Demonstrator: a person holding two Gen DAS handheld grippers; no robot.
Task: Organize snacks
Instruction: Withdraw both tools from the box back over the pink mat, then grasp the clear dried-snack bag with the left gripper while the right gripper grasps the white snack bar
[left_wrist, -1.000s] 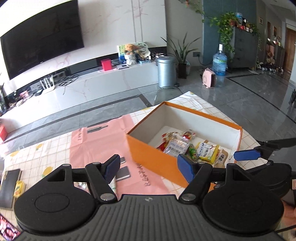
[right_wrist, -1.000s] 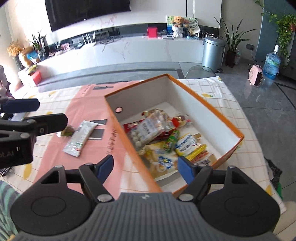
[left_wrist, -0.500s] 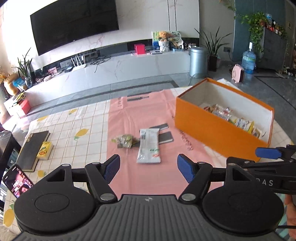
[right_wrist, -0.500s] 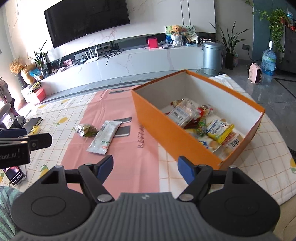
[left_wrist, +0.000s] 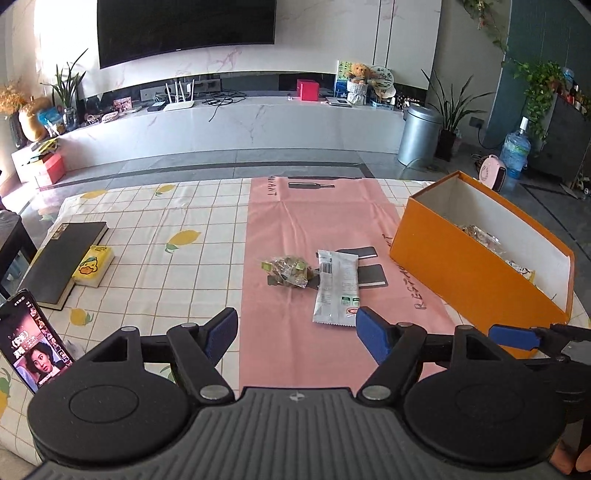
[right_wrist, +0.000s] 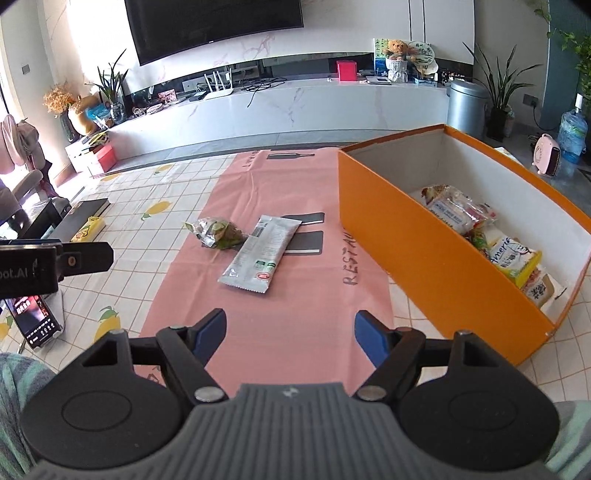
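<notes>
An orange box (left_wrist: 469, 273) with several snack packets (right_wrist: 480, 229) inside stands at the right of the table; it also shows in the right wrist view (right_wrist: 424, 251). A silver-white snack packet (left_wrist: 337, 288) (right_wrist: 260, 253) and a small greenish clear packet (left_wrist: 288, 271) (right_wrist: 218, 232) lie on the pink mat (left_wrist: 295, 339), left of the box. My left gripper (left_wrist: 295, 334) is open and empty, near and just short of the silver packet. My right gripper (right_wrist: 290, 332) is open and empty above the mat's near end.
A black book (left_wrist: 62, 258) with a yellow packet (left_wrist: 93, 265) beside it lies at the table's left. A phone (left_wrist: 35, 350) stands propped at the near left. The table's edge runs beyond the box on the right.
Both grippers have drawn back and swung left, away from over the box, and now face the two packets on the pink mat. Both stayed open and empty.
</notes>
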